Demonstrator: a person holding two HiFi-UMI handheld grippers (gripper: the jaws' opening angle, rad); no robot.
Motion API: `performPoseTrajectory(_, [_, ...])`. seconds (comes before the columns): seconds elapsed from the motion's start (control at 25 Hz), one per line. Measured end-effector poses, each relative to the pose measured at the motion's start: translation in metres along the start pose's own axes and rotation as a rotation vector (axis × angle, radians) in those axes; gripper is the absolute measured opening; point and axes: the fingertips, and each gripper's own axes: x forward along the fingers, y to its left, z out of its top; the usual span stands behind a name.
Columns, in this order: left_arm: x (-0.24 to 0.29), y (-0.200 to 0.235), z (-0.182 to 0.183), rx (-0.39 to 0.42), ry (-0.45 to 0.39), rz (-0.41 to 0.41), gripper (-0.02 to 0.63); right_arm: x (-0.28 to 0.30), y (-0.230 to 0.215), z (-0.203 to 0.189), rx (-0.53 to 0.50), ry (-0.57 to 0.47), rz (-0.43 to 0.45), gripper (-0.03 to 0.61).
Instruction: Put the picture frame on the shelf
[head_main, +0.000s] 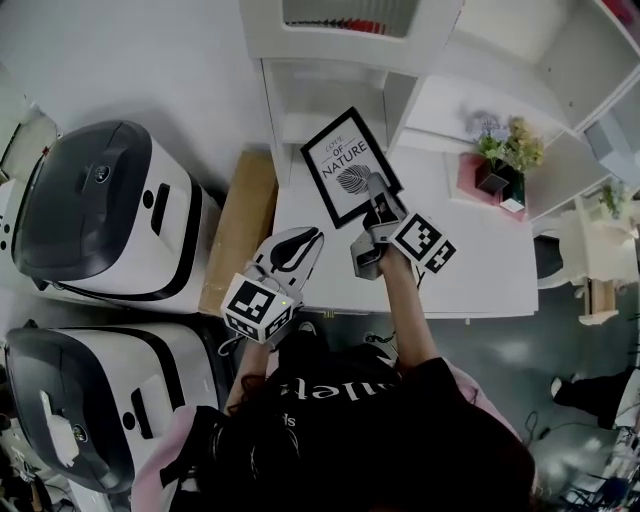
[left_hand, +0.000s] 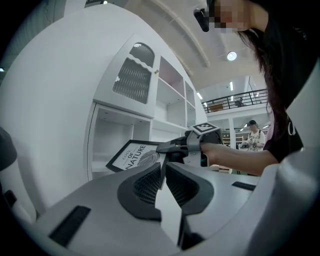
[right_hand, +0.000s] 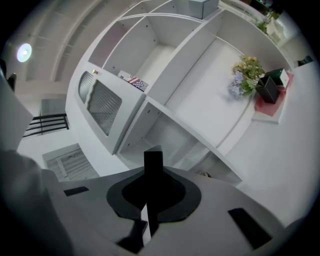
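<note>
Our right claw (head_main: 379, 196) clamps the picture frame (head_main: 344, 163) by its edge, near the shelf (head_main: 330, 92). Our left claw (head_main: 310, 238) is closed on nothing.

The right hand-held gripper (head_main: 377, 186) hides one edge of the picture frame (head_main: 345, 165).

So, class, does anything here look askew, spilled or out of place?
The picture frame is askew, tilted and clamped by one edge in the right gripper, in front of the shelf rather than standing in it. Nothing looks spilled or damaged.
</note>
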Motion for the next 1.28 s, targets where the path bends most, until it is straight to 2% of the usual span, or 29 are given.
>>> performPoseTrajectory(0.2, [-0.003, 0.011, -0.001, -0.005, -0.001, -0.01, 0.041, 0.036, -0.011, 0.016, 0.106, -0.081, -0.035, 0.054])
performPoseTrajectory(0.44, [-0.013, 0.027, -0.001, -0.001, -0.005, 0.005, 0.041, 0.064, -0.024, 0.025, 0.163, -0.143, -0.087, 0.054])
performPoseTrajectory(0.84, [-0.028, 0.048, -0.005, -0.009, 0.005, 0.037, 0.041, 0.084, -0.071, 0.008, 0.328, -0.203, -0.199, 0.053])
performPoseTrajectory(1.08, [-0.03, 0.056, -0.009, -0.016, 0.01, 0.043, 0.041, 0.091, -0.103, -0.009, 0.532, -0.244, -0.224, 0.055])
performPoseTrajectory(1.28, [-0.03, 0.061, -0.013, -0.021, 0.022, 0.046, 0.041, 0.102, -0.112, -0.011, 0.531, -0.277, -0.236, 0.057])
